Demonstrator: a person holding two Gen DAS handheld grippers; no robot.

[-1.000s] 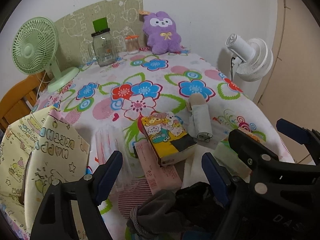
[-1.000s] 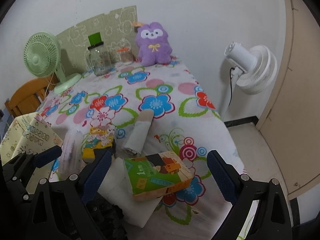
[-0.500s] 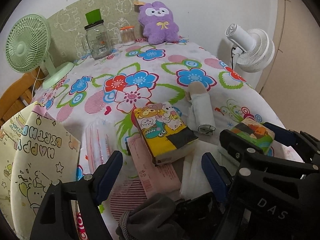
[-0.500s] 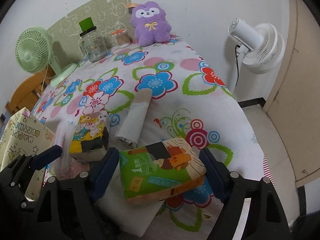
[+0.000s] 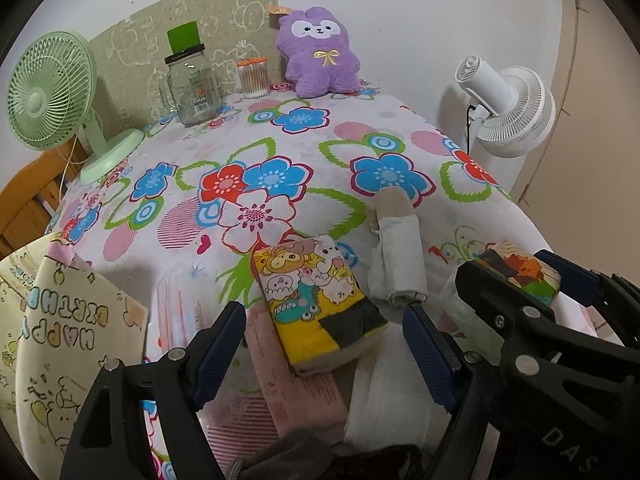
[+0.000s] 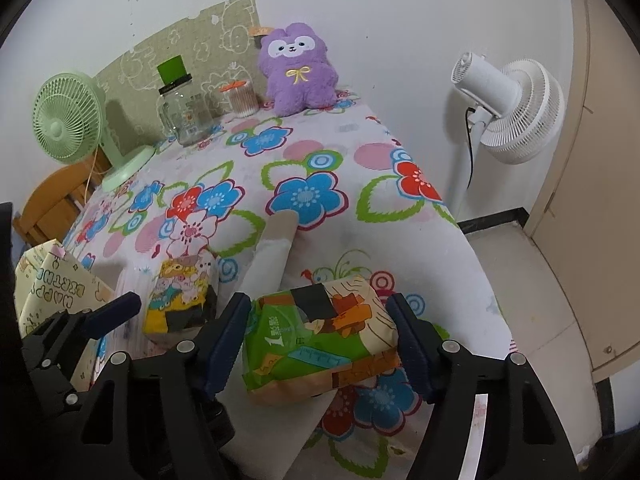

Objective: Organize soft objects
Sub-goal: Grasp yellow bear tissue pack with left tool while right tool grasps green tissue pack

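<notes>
At the near table edge, the right gripper (image 6: 320,340) brackets a green tissue pack (image 6: 320,336), its blue pads flanking the pack's ends; whether they press it is unclear. Beside it the left gripper (image 5: 324,354) hangs spread wide above a yellow cartoon tissue pack (image 5: 316,300). Just beyond lies a rolled white cloth (image 5: 396,260). Far back, a purple plush (image 6: 298,68) sits against the wall.

green tissue pack (image 6: 320,340) flat beside yellow cartoon tissue pack (image 5: 316,304), rolled white cloth (image 5: 396,264)
</notes>
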